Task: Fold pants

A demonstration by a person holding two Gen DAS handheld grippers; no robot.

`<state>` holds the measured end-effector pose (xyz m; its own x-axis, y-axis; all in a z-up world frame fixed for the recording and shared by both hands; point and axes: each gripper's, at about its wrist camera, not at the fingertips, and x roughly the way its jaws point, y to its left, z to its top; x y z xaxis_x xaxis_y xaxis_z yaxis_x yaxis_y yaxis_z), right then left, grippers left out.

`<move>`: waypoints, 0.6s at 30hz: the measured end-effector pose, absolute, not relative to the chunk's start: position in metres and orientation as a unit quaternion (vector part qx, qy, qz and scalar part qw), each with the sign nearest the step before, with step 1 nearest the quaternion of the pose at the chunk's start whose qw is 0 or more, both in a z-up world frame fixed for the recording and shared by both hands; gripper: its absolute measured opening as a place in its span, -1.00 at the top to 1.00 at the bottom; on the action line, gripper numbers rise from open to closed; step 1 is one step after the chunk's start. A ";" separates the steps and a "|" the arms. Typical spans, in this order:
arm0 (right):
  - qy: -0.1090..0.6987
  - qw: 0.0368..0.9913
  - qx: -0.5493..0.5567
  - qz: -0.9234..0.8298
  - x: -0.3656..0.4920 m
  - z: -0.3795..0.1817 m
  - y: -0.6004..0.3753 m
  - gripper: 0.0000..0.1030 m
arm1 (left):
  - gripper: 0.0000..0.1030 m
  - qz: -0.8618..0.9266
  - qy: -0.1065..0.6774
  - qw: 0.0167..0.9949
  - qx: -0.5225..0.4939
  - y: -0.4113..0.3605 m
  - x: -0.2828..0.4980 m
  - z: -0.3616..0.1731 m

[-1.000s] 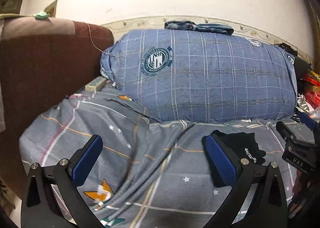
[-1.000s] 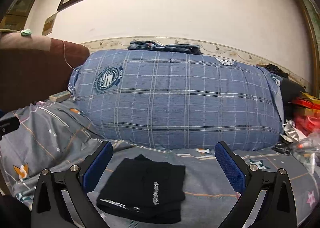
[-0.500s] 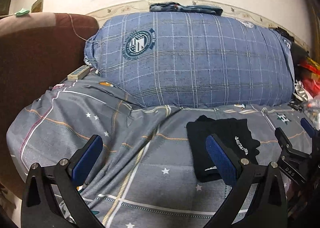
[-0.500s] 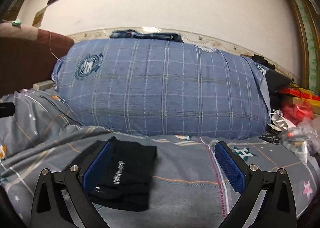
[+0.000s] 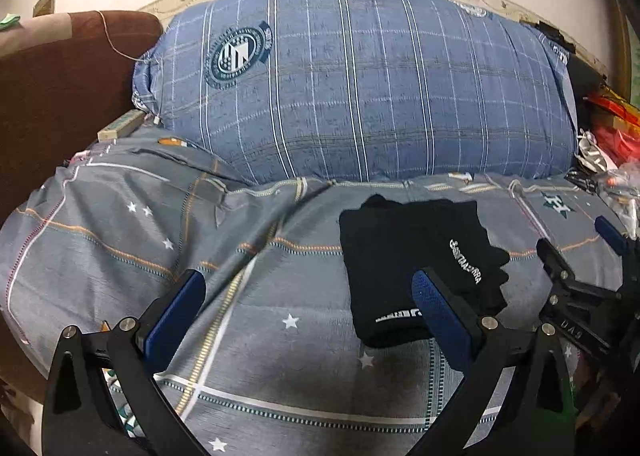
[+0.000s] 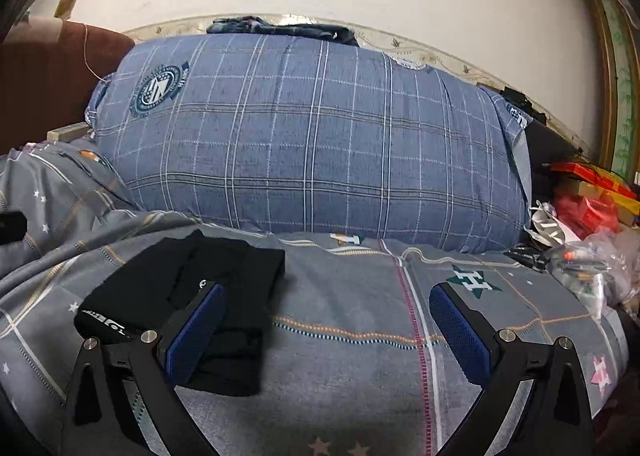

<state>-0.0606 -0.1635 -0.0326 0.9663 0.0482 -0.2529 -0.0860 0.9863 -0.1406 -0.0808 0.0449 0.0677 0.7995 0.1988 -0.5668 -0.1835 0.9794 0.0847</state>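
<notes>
A bed (image 5: 280, 336) covered by a grey star-patterned sheet is seen against a white wall, with a large blue plaid pillow (image 5: 360, 88) lying along the back. The left hand-held gripper (image 5: 308, 316) is held with its jaws spread wide and nothing between them, above the sheet; the black pants (image 5: 400, 256) lie just behind its right finger, already folded into a compact rectangle with white lettering showing. The right hand-held gripper (image 6: 326, 330) is likewise held wide apart and empty, and in its view the pants (image 6: 208, 276) are found flat on the sheet at the left, partly behind its left finger. The fold is judged to be essentially done, so what remains is probably tidying. If one more fold or a squaring-up is wanted, the near edge of the stack should be pinched through all layers at once, so that the upper layers are not slid off the lower ones, and the sheet beneath should not be caught. Further right, a heap of red packets and plastic bags (image 6: 592, 224) is seen, well apart from the pants.
</notes>
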 end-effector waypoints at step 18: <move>0.164 0.984 -0.066 0.015 -0.048 -0.035 -0.175 -0.99 | -1.00 0.092 0.312 0.945 0.022 0.035 -0.074 0.059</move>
<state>-0.0479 -0.1754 -0.0348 0.9456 0.0077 -0.3252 -0.0509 0.9909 -0.1246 -0.0741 0.0355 0.0590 0.7882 0.1869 -0.5864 -0.1597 0.9823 0.0984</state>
